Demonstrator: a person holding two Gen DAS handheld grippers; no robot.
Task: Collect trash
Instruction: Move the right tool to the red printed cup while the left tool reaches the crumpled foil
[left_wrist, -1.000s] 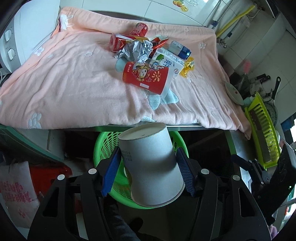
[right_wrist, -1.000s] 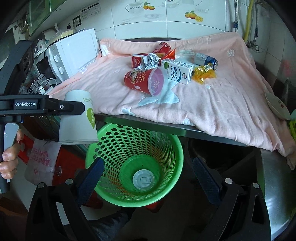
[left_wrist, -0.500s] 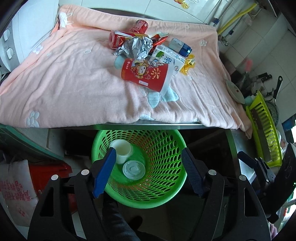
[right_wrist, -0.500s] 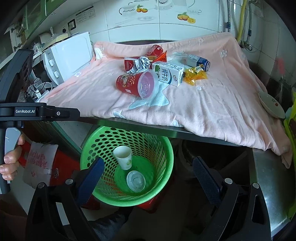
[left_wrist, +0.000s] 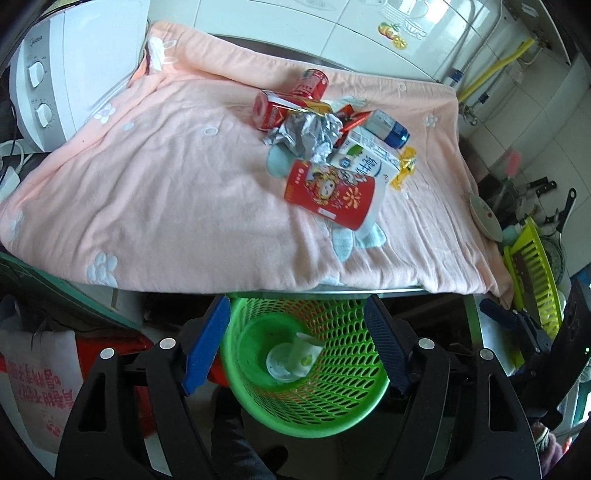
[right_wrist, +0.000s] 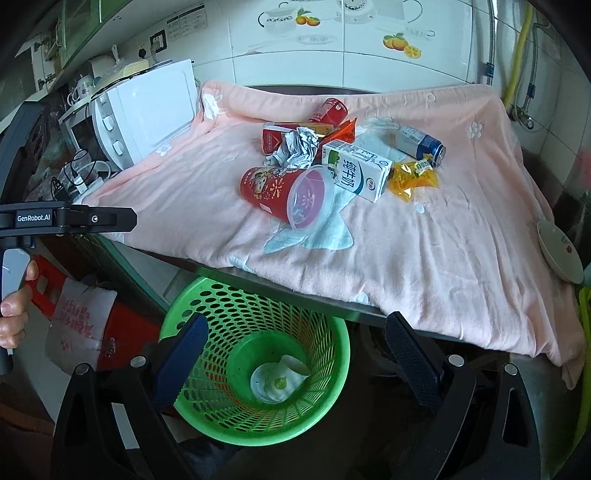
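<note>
— Surface and room?

— Ahead of both grippers, a counter under a pink blanket (left_wrist: 155, 192) with pale flower shapes. Behind it, white wall tiles (right_wrist: 332, 62) with fruit stickers. Far left of the left gripper (left_wrist: 297, 345), a white oven (left_wrist: 74, 70) with two knobs. To the far right, a yellow-green dish rack (left_wrist: 532, 273) and a small white dish (right_wrist: 557, 251) on the blanket edge.

— And the trash?

— Heaped beyond the jaws, on the middle of the blanket: a red plastic cup (left_wrist: 332, 194) on its side, nearest; just behind and touching it, a milk carton (right_wrist: 356, 171) and crumpled foil (left_wrist: 306, 134); further back, a red can (left_wrist: 310, 83) and a red box (left_wrist: 271, 110); to the right, a blue-and-white can (right_wrist: 421, 144) and a yellow wrapper (right_wrist: 413, 177).

— Something below?

— Directly under the jaws, a green basket (left_wrist: 343, 402) on the floor, half beneath the counter edge. Inside, at the bottom, a white paper cup (left_wrist: 304, 350) lying on a round plastic lid (left_wrist: 277, 363).

— State of the grippers?

— Left: spread wide, just been opening, nothing between the blue pads (left_wrist: 205, 347). Right gripper (right_wrist: 295, 363): also spread wide, empty, basket seen between the fingers. In the way to the pile, only the counter edge.

— Anything else close?

— Left of the right gripper, a hand (right_wrist: 14, 310) on the other handle; below, a white bag (right_wrist: 81, 317) against something red.
</note>
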